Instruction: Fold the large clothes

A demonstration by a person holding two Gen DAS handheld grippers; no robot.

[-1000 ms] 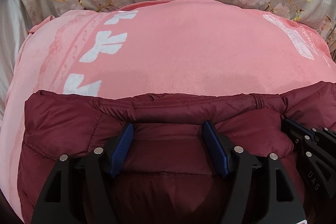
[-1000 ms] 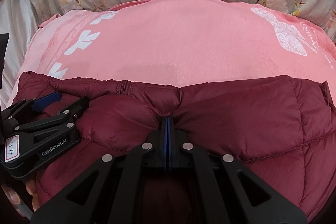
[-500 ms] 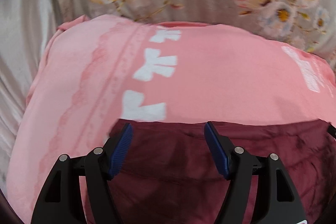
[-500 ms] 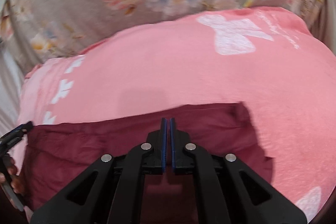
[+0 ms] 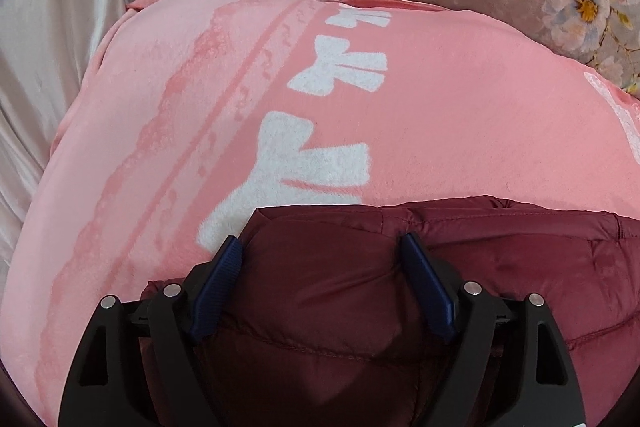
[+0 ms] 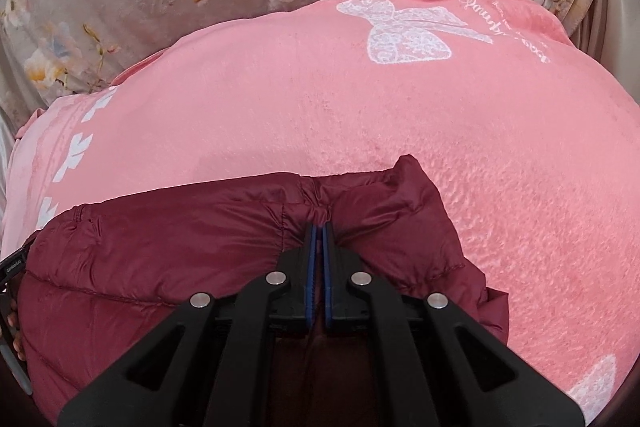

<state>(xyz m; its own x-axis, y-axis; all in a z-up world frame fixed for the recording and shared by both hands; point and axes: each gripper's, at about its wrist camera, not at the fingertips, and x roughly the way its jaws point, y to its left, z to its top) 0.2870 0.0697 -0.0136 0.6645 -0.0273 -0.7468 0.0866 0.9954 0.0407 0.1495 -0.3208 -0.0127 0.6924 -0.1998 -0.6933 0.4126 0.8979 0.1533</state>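
a maroon puffer jacket [image 5: 500, 267] lies on a pink blanket [image 5: 460, 107], with floral bedding [image 6: 120, 7] behind. the left gripper [image 5: 322, 263] straddles a puffy fold, its jaws opening and the pads beside the fabric without squeezing it. the right gripper [image 6: 319, 239] is clamped tight on a pinch of the jacket's edge.

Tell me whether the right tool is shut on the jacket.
Shut on it. The right tool has its blue pads together, pinching a puckered fold of the maroon jacket.
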